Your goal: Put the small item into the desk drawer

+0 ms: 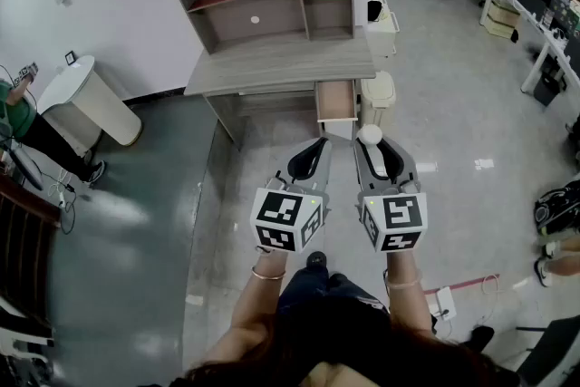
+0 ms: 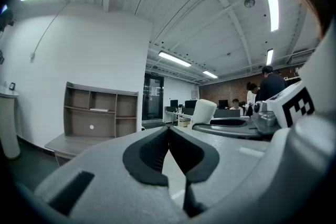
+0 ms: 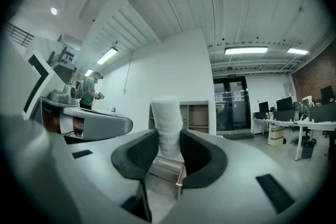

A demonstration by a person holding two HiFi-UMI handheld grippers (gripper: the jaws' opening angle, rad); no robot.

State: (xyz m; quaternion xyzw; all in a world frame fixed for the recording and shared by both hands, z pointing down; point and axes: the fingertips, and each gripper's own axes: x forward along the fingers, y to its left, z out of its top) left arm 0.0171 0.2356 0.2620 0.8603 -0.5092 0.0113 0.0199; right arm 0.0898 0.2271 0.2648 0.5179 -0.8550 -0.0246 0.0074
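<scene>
The right claw point(image 3: 169, 153) grips the upright white roll point(image 3: 167, 123), the open drawer point(image 1: 336, 101) lies straight ahead of it, and the closed, empty left claw point(image 2: 168, 134) sits slightly farther off.

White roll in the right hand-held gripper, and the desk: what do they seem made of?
The white roll: probably soft foam or rolled cloth, matte; its surface looks fuzzy and grainy. The desk: likely laminated board, matte grey-brown with faint wood-grain streaks.
</scene>
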